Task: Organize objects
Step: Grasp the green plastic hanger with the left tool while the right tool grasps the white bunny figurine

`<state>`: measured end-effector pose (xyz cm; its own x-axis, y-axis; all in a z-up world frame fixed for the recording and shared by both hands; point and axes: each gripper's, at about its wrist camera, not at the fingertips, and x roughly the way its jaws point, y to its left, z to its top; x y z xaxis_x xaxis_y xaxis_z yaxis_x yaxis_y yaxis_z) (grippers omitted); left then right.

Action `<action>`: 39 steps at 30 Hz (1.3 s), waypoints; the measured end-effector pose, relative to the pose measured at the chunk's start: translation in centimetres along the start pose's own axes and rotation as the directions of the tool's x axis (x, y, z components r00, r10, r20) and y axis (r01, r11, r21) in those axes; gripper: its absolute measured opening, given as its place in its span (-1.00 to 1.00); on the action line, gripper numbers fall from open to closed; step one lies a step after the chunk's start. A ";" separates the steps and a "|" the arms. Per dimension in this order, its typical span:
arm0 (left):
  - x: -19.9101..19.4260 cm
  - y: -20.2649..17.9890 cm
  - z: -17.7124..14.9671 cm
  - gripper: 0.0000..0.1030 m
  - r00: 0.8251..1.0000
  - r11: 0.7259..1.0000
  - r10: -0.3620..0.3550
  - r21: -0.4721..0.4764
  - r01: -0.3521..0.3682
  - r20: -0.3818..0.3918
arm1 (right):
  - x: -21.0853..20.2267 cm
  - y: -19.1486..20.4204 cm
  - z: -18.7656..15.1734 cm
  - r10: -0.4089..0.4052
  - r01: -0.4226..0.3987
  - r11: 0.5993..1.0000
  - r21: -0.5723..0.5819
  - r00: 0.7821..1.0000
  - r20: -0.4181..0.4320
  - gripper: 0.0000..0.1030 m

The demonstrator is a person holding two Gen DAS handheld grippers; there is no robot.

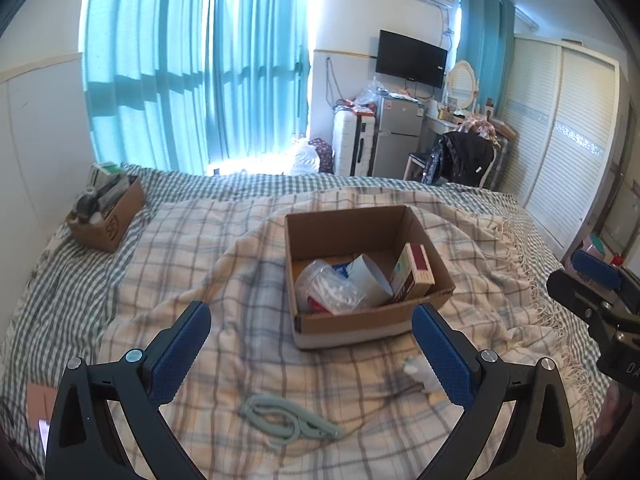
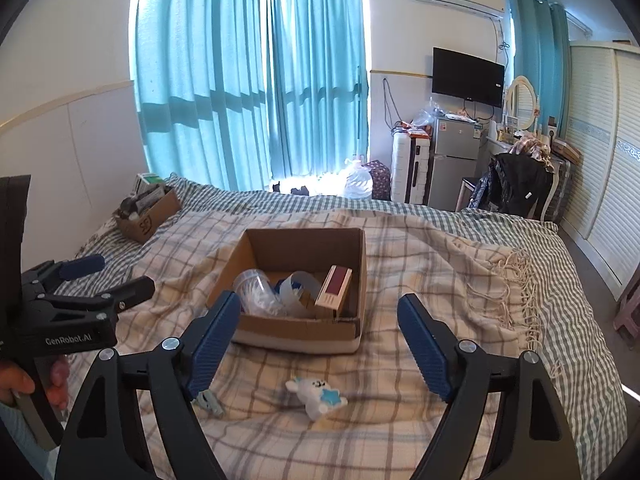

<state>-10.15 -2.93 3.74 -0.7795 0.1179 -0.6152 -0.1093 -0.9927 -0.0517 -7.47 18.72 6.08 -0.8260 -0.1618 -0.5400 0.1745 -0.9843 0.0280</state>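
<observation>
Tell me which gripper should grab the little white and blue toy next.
Right. The right gripper is open with the toy centred just ahead; the left gripper faces the green hanger.

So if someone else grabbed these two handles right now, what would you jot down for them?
Left gripper: open, holding nothing, above the blanket.
Right gripper: open, holding nothing.
Open cardboard box mid-bed already holds a plastic bag, a white cup and a small red-and-tan carton.
Still loose on the plaid blanket, in front of the box: a folded pale-green hanger and a small white-and-blue toy.
Left to do, probably: put both in the box.
</observation>
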 end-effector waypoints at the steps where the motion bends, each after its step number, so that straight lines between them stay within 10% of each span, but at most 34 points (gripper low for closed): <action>1: -0.2 0.2 -0.5 1.00 1.000 1.000 0.001 -0.007 -0.001 -0.004 | -0.2 0.1 -0.4 0.003 -0.003 1.000 -0.003 1.000 -0.001 0.57; 20: 8.2 1.9 -13.4 1.00 0.970 0.987 0.115 -0.082 -0.135 -0.212 | 6.9 -0.8 -10.0 0.009 -0.009 1.000 0.003 0.989 -0.150 0.58; 39: 16.6 2.5 -15.9 1.00 0.917 0.975 0.065 -0.171 -0.143 -0.393 | 15.2 -0.8 -12.7 0.004 -0.010 1.000 -0.019 0.959 -0.285 0.58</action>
<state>-13.51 -3.88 -19.13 -0.4800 0.0325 -0.8767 0.1098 -0.9892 -0.0968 -13.34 17.94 -12.78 -0.6386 -0.1390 -0.7569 0.1933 -0.9810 0.0171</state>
